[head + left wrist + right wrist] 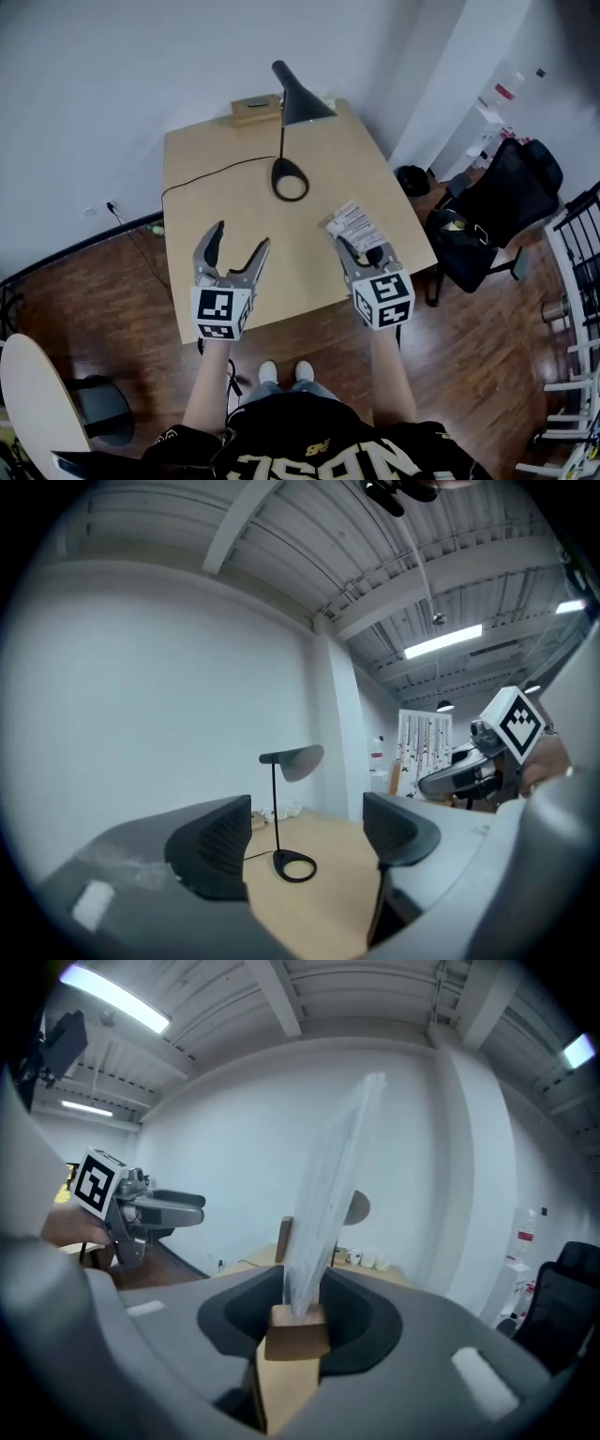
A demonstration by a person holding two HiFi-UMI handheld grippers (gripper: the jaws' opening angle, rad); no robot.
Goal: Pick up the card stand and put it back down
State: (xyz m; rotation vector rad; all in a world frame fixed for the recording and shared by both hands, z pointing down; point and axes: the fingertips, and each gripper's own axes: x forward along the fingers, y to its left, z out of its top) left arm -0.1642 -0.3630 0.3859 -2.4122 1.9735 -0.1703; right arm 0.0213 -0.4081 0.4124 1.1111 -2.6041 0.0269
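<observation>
Wood is taking the squeeze: the right gripper [360,255] is clenching the small block base of the card stand [298,1333], whose clear panel is rising tilted from between the jaws, over the right front part of the desk [216,169]. The stand is looking light and stiff, its panel slick and probably brittle, so the base is seeming the sound hold. The left gripper [240,240] is hanging released and empty. The base's underside is lying hidden, so contact with the desk is not showing.

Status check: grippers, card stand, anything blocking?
Left gripper open, empty. Right gripper shut on card stand. Lamp farther back on table, not in the way.
</observation>
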